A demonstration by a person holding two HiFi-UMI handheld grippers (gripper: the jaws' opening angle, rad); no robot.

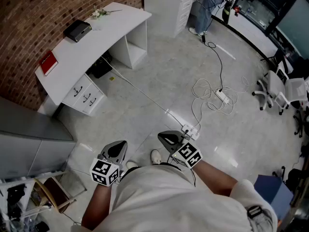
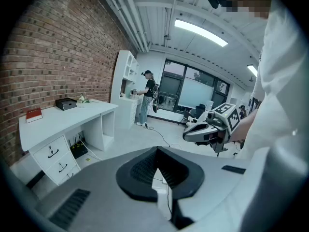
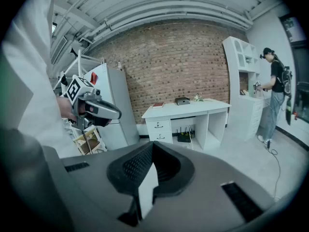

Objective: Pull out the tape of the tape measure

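- left gripper point(image 2: 155, 151) — jaws shut, pads together, nothing btwn them; sits low centre-left in head view, in front of person's white top.
- right gripper point(image 3: 151, 148) — jaws shut too, empty; low centre in head view, near the left one but apart.
- power strip point(image 1: 189, 130) w/ white cables on grey floor point(image 1: 169, 71), just above right gripper.
- white desk point(image 1: 96, 42) upper left, against brick wall; red book point(image 1: 48, 63) & black box point(image 1: 77, 30) on top.
- tape measure: can't be made out in any view.

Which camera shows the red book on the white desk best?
The head view: the red book lies in full view from above, near the desk's end. Both gripper views show it only as a small, distant, edge-on sliver.
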